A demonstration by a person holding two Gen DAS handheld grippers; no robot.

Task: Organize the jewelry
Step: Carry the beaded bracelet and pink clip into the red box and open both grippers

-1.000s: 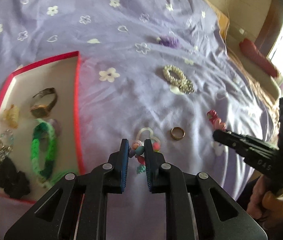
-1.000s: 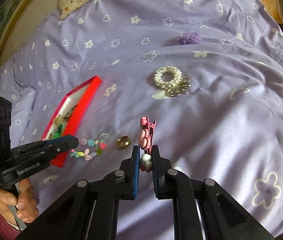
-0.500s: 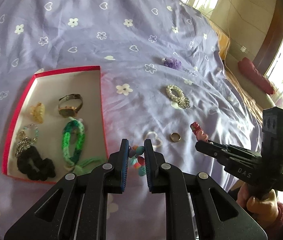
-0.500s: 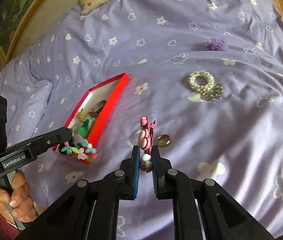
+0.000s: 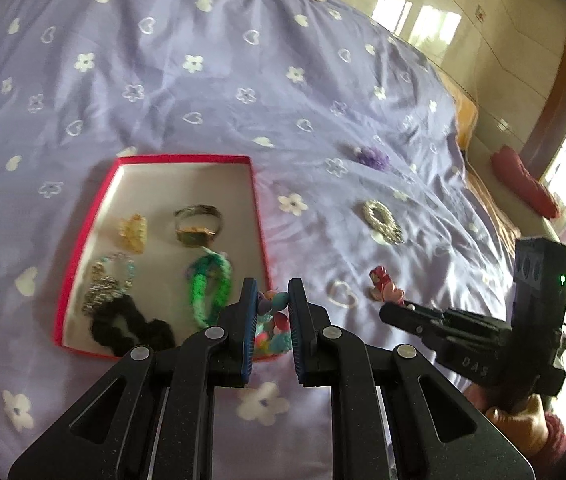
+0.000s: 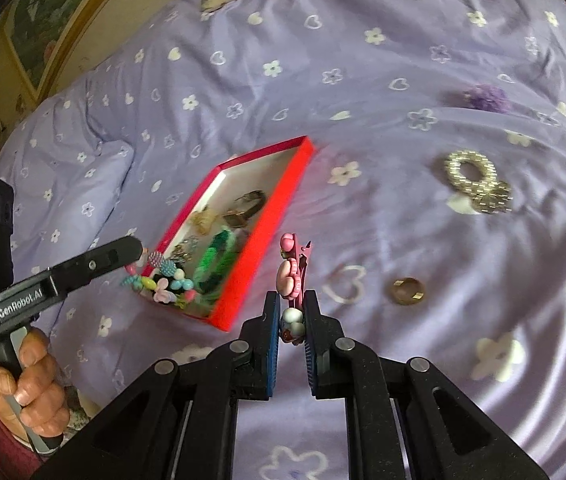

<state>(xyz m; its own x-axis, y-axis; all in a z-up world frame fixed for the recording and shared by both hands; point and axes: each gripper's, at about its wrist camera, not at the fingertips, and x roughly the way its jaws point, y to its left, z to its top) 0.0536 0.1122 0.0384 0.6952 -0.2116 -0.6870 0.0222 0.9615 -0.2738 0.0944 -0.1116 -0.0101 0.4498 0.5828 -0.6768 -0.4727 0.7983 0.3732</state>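
Carrying, jaws clamped, pastel bead bracelet [image 5: 273, 322] in left gripper [image 5: 270, 312] and pink flower hair clip [image 6: 291, 276] in right gripper [image 6: 291, 322] nearer shallow red-rimmed cardboard tray [image 5: 260, 216], several pieces already inside, leaving gold ring [image 6: 406, 290], pearl bracelet [image 6: 471, 174] at two o'clock, purple scrunchie [image 6: 485, 97].

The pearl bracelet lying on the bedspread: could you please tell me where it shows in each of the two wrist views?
Left wrist view: the pearl bracelet lies right of centre, well right of the red box.
Right wrist view: the pearl bracelet lies at the right, above the gold ring.
Shared landmark: the purple scrunchie lies just beyond the bracelet in both views.
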